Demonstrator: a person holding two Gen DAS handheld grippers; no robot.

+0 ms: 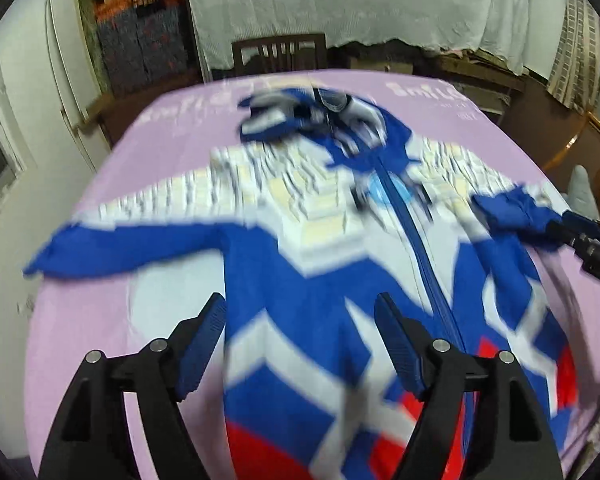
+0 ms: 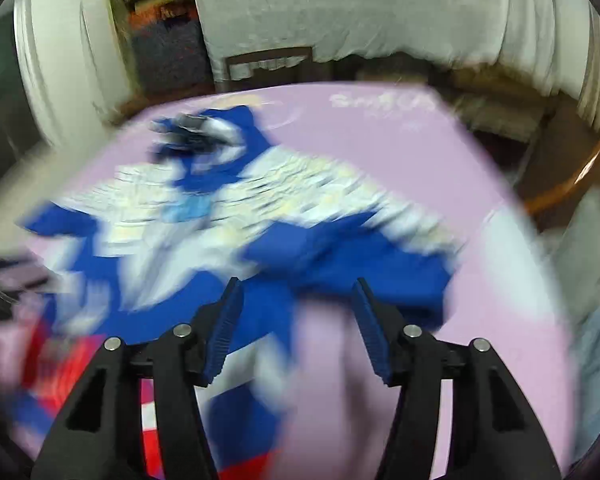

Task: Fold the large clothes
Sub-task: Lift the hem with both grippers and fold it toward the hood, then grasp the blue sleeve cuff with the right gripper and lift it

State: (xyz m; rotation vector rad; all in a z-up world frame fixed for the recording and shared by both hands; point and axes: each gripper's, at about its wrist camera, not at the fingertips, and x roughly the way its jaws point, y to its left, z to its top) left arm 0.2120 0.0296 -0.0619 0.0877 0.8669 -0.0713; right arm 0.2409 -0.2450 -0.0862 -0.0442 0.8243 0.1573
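Big blue, white & red zip-front fleece one-piece garment (image 1: 320, 280) lies flat, front up, on pink-covered table (image 1: 172, 152). Sleeves spread out to both sides; hood bunched at far end; zip closed down the middle.

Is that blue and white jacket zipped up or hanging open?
Zipped up, at least down the chest: the jacket lies flat on the pink table cover and its blue zipper joins both fronts. The picture is blurred.

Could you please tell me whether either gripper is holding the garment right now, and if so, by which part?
Nothing is held. The left gripper and the right gripper both stand open above the blue, white and red garment, with no cloth pinched between the pads.
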